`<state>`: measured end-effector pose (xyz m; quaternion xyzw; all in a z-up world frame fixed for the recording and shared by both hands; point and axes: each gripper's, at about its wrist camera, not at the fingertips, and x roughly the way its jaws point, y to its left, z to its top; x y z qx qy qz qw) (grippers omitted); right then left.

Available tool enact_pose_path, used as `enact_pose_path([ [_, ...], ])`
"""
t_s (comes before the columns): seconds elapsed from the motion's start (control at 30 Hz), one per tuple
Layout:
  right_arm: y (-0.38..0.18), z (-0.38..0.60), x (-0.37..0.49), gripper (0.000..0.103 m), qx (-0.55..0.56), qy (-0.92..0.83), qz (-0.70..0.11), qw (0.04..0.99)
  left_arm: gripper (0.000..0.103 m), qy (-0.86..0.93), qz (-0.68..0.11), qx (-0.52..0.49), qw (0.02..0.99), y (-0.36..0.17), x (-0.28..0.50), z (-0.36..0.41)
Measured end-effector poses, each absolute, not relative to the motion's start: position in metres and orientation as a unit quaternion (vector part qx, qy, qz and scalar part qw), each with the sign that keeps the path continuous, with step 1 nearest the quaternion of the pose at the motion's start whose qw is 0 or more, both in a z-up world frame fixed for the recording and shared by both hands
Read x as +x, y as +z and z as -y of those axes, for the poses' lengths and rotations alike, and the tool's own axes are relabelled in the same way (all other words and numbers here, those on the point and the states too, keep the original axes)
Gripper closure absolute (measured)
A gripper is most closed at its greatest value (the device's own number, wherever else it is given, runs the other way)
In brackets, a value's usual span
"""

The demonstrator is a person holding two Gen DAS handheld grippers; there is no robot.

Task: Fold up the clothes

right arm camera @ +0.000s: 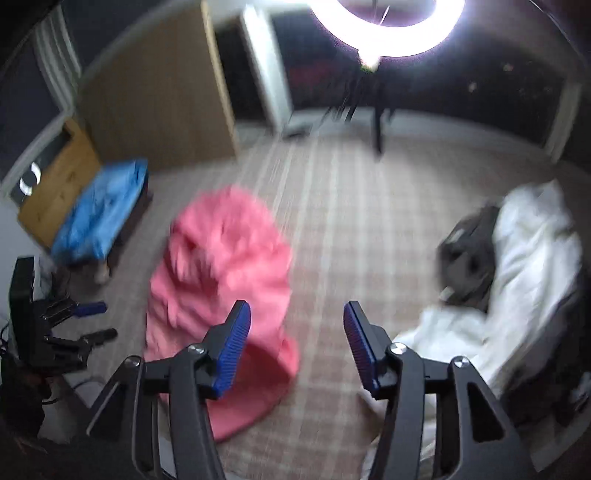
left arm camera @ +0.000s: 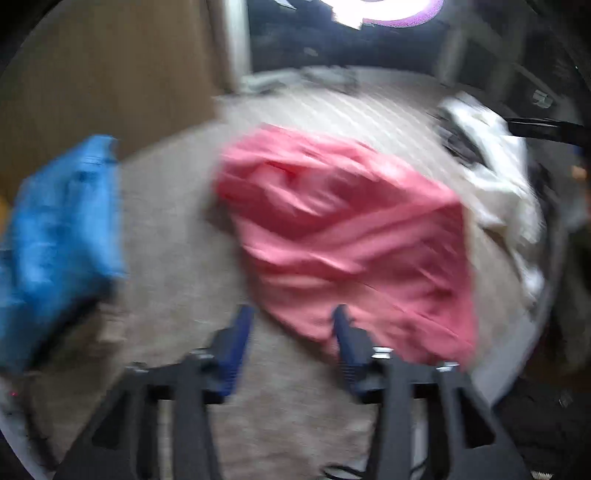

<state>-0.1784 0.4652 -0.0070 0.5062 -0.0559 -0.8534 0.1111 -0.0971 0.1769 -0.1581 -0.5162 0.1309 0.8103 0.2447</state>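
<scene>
A crumpled pink garment [left arm camera: 343, 236] lies on the checked beige surface [left arm camera: 177, 236]; both views are blurred. My left gripper [left arm camera: 292, 314] is open, hovering at the garment's near edge with nothing between its blue pads. In the right wrist view the pink garment [right arm camera: 221, 280] sits left of centre. My right gripper [right arm camera: 295, 306] is open above the garment's right edge and holds nothing. The left gripper [right arm camera: 99, 321] shows at the far left of that view, fingers apart, clear of the cloth.
A blue garment [right arm camera: 99, 210] lies at the left beside a wooden cabinet [right arm camera: 55, 184]. A white pile [right arm camera: 528, 258] with a dark garment [right arm camera: 469, 254] lies at the right. A ring light [right arm camera: 388, 29] on a tripod [right arm camera: 376, 125] stands at the far edge.
</scene>
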Motion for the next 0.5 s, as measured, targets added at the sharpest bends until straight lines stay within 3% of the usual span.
enact_pose_path([
  [0.13, -0.061, -0.455, -0.177, 0.051, 0.551, -0.822, 0.063, 0.126, 0.052, 0.786, -0.176, -0.533, 0.258, -0.2, -0.087, -0.217],
  [0.23, -0.099, -0.448, -0.177, 0.054, 0.58, -0.801, 0.069, 0.132, 0.099, 0.773, -0.177, -0.553, 0.256, -0.219, -0.096, -0.226],
  [0.27, -0.106, -0.447, -0.176, 0.066, 0.584, -0.795, 0.077, 0.141, 0.1, 0.776, -0.167, -0.55, 0.259, -0.213, -0.097, -0.222],
  [0.3, -0.106, -0.447, -0.174, 0.1, 0.582, -0.792, 0.097, 0.158, 0.1, 0.781, -0.155, -0.545, 0.264, -0.205, -0.099, -0.217],
  [0.5, -0.028, -0.439, -0.168, 0.1, 0.502, -0.824, 0.138, 0.222, 0.101, 0.84, -0.099, -0.484, 0.225, -0.132, -0.109, -0.148],
])
